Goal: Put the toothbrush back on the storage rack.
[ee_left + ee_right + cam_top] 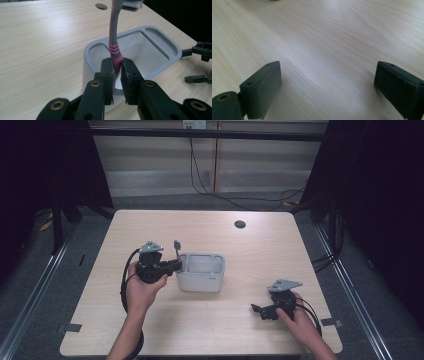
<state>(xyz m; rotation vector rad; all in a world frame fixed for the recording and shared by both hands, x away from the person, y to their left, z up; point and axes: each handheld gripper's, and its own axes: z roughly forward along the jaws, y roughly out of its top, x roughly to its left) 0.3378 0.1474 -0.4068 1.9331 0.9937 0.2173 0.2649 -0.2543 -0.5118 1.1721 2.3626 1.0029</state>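
Note:
My left gripper [117,71] is shut on the pink lower handle of a grey and pink toothbrush [113,32], held upright with its head at the top. It hovers at the left end of a grey holder [160,43] with two compartments. From above, the left gripper [176,263] touches the left side of the grey holder [201,277], and the toothbrush [177,247] sticks up beside it. My right gripper [256,310] rests low on the table at the right front, open, with nothing between its jaws; its fingers [262,87] stand wide apart over bare wood.
The light wooden table [150,230] has a round cable hole [240,224] at the back. Cables lie on the floor beyond the far edge. Dark curtains and metal rails flank both sides. The right gripper [200,62] is seen off to the right in the left gripper view.

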